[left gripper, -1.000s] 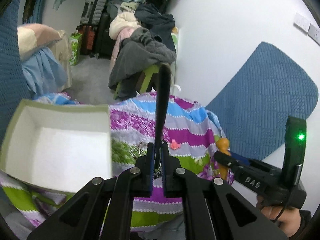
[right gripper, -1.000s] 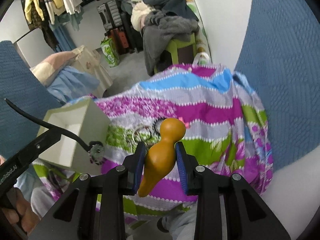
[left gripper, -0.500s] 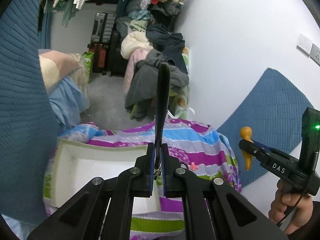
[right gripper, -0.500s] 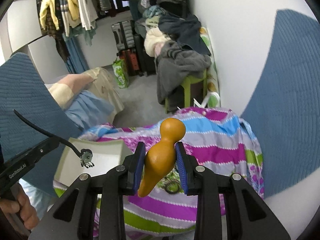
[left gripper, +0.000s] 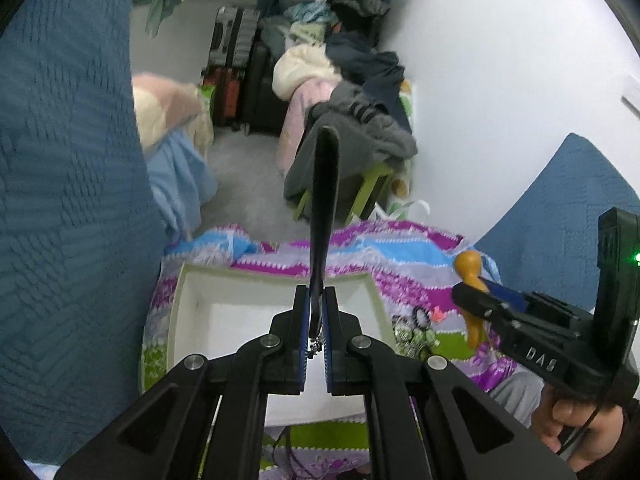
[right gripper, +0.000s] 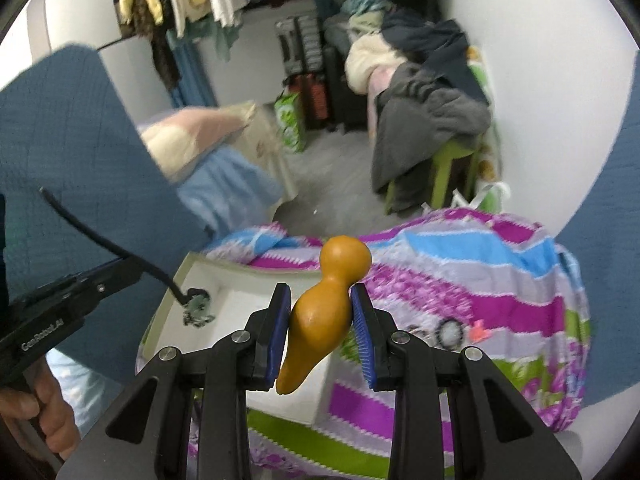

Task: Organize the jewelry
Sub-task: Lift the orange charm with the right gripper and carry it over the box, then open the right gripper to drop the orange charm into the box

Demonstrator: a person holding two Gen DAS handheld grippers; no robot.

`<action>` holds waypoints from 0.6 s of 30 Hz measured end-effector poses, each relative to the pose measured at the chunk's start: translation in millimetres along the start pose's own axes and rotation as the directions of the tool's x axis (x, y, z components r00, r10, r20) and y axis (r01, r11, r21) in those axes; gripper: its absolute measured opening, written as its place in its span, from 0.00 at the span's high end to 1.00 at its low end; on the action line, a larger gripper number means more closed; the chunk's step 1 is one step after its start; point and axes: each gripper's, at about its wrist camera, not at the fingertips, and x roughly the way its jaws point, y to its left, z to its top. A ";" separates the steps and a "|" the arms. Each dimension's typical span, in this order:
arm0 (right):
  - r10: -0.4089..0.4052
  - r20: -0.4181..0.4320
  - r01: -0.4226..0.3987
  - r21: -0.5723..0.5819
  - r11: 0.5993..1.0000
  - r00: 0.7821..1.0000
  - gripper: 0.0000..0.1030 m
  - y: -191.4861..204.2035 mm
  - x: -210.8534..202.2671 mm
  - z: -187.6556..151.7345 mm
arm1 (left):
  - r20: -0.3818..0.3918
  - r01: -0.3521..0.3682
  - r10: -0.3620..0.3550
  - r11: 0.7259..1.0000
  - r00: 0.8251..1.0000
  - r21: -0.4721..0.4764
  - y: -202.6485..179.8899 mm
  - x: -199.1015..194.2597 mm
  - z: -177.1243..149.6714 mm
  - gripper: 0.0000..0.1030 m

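Right claw (right gripper: 320, 334) pinches smooth gourd-shaped orange piece (right gripper: 320, 312).

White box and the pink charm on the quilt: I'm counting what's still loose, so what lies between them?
In the left wrist view, a small cluster of rings and beaded jewelry lies on the striped quilt, between the white box and the pink charm.

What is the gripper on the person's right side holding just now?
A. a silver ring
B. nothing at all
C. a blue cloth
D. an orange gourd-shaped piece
D: the right gripper has its two blue pads closed on an orange gourd-shaped piece above the striped cloth.
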 end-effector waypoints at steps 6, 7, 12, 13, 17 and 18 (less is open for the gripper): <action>0.015 -0.098 -0.019 -0.038 0.999 0.995 0.73 17.6 38.4 -22.6 | -0.085 -0.008 0.005 1.000 0.996 -0.030 26.9 32.7 -18.3 0.96; 0.016 -0.113 -0.021 -0.041 0.999 0.994 0.73 19.6 45.5 -25.6 | -0.097 -0.009 0.005 0.999 0.995 -0.032 30.1 36.8 -20.1 0.96; 0.019 -0.149 -0.029 -0.063 0.998 0.989 0.73 29.0 67.5 -32.2 | -0.145 -0.021 0.015 0.999 0.989 -0.044 45.9 57.1 -30.0 0.96; 0.017 -0.157 -0.029 -0.071 0.997 0.987 0.73 30.9 72.5 -33.5 | -0.154 -0.025 0.018 0.999 0.988 -0.045 47.2 60.4 -31.1 0.96; -0.003 -0.174 -0.014 -0.101 0.995 0.985 0.73 36.9 84.4 -38.0 | -0.184 -0.033 0.023 0.998 0.983 -0.049 55.6 72.9 -34.8 0.96; -0.003 -0.182 -0.016 -0.106 0.994 0.983 0.73 37.4 87.5 -39.6 | -0.192 -0.034 0.024 0.998 0.981 -0.048 56.9 75.1 -35.5 0.96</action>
